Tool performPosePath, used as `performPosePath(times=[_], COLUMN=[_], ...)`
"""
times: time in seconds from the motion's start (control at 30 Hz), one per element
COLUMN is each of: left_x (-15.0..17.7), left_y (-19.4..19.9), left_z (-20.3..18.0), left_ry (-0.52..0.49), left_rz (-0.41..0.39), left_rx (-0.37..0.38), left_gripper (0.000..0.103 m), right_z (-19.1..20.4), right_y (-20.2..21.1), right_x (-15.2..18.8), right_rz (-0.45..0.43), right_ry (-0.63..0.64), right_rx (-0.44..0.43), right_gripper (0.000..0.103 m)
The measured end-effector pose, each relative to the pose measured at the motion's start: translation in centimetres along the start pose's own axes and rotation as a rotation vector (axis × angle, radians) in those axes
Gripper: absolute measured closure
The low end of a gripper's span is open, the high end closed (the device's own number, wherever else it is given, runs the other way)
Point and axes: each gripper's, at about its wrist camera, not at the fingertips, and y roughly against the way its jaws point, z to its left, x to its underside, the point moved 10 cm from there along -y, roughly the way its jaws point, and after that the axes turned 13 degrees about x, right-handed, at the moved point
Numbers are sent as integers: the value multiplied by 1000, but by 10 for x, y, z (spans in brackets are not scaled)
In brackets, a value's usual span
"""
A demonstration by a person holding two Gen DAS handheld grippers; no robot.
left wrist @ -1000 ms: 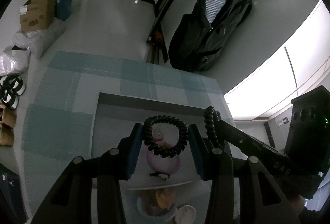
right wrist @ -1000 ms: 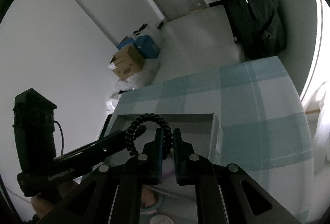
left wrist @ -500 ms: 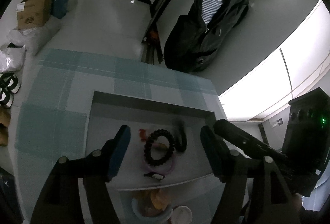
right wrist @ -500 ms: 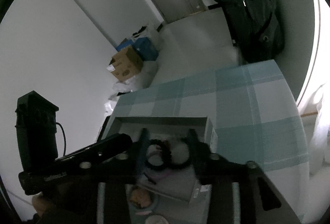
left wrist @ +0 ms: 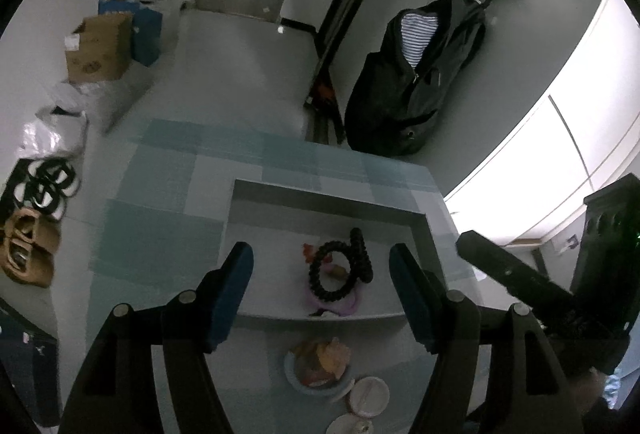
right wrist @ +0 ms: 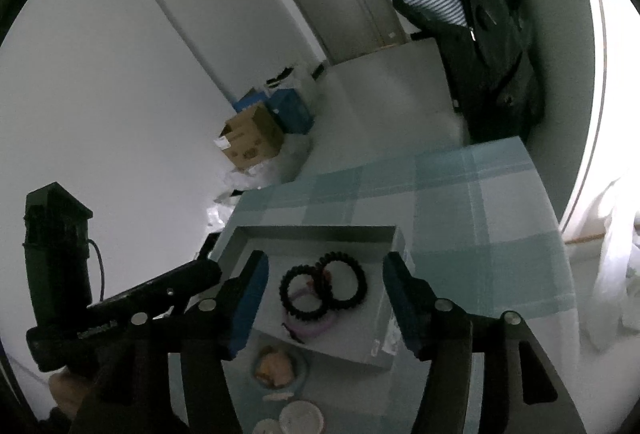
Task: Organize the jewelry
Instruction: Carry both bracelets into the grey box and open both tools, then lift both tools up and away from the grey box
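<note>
We have both claws spread and empty: the left claw (left wrist: 322, 292) hangs over the shallow grey tray (left wrist: 328, 200), and the right claw (right wrist: 325, 294), whose jaws have just been opening with nothing now pinched between them, hangs over the same tray from the other side. The black coil bracelet (right wrist: 306, 292) lies inside the tray, twisted into two loops, resting on a pink bangle (right wrist: 310, 326) and beside a small red piece (left wrist: 309, 251). We judge the main risk to be that twist: one loop stands partly on edge in the left view, so it may spring or roll against the tray wall, or snag the pink bangle if we reach in again. The two claws are close together over the tray, so a careless move could knock one into the other or nudge the tray along the checked cloth on the bench (right wrist: 492, 210). Near the tray's front edge sit a small bowl (left wrist: 316, 374) of trinkets and round lids (left wrist: 368, 394), which a low claw could tip.
</note>
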Motion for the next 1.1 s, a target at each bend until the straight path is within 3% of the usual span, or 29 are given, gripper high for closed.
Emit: performPosePath(times=[0.3,0.53,0.77,1.1], left_x=[24,49,66,114], left_y=[18,28,36,18], left_z=[-16,-19,-20,-26], left_ry=[-130,-101,-60,-77], left_rz=[-2,22,27,167], left_rx=[-106,-86,-102,-106], left_gripper=[37,36,36,35], right_z=[6,3,4,1], right_y=[24,38,47,54], right_x=[7,26,47,67], right_rz=[-45,-47,-27,7], right_ry=[52,75,121,127], right_rx=[-30,-20,-22,-23], right_gripper=[27,15,9,7])
